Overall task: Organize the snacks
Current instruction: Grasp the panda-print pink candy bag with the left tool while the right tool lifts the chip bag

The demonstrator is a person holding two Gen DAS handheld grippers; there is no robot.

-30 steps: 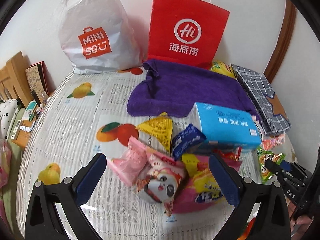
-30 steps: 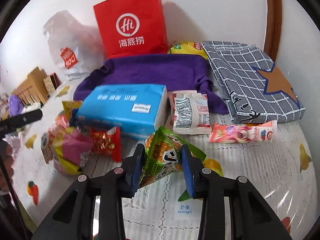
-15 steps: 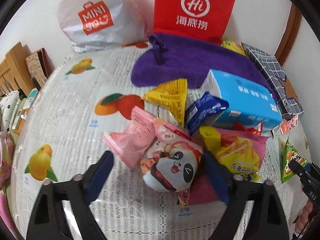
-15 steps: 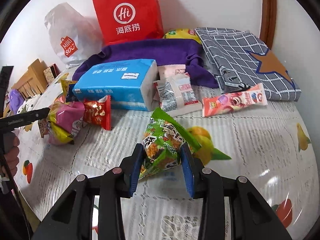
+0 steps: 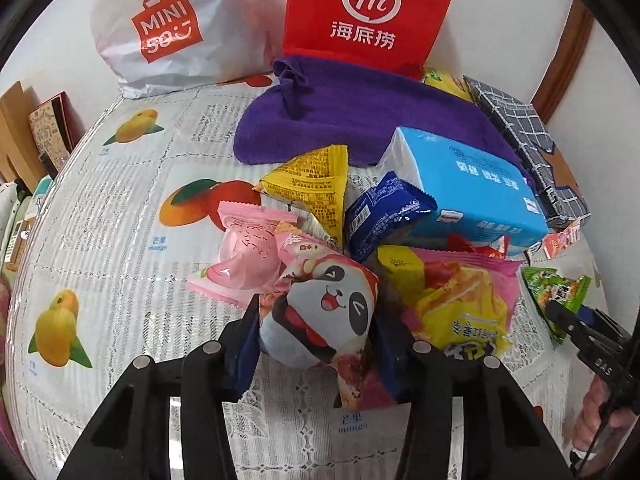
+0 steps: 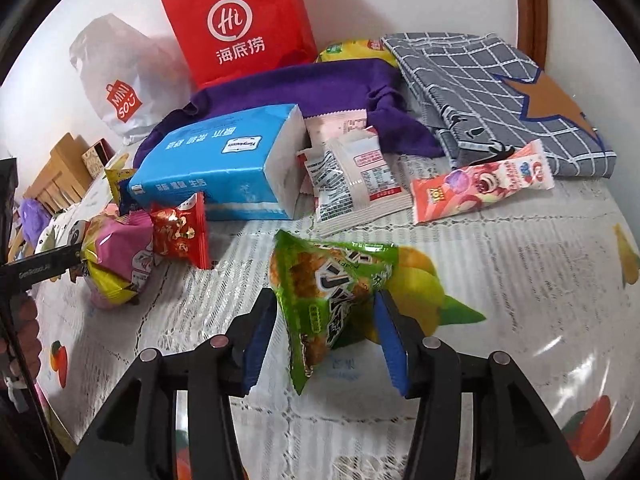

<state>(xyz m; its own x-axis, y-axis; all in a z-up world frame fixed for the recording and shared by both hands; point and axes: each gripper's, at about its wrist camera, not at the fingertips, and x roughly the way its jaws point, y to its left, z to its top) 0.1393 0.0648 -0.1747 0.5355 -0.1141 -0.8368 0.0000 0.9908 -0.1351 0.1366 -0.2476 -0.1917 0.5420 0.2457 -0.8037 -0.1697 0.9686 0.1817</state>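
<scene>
My left gripper [image 5: 316,340] is shut on a panda-print snack bag [image 5: 320,312] at the near edge of a snack pile: a pink packet [image 5: 244,256], a yellow triangular pack [image 5: 316,184], a blue packet [image 5: 380,212] and a pink-and-yellow bag [image 5: 460,300]. My right gripper [image 6: 326,336] has its jaws spread around a green triangular snack bag [image 6: 328,292] that lies on the tablecloth; the pads stand slightly off it. The right gripper and green bag also show in the left wrist view [image 5: 556,292].
A blue tissue pack [image 6: 224,164], a purple cloth [image 5: 360,116], a red paper bag [image 6: 240,20], a white Miniso bag [image 5: 168,28] and a grey checked cloth [image 6: 500,96] lie further back. White sachets [image 6: 352,180], a red packet [image 6: 180,232] and a strawberry bar [image 6: 480,184] lie near.
My left gripper moved forward onto the pile and closed on the panda bag. My right gripper set the green bag down nearer the front and opened its jaws.
</scene>
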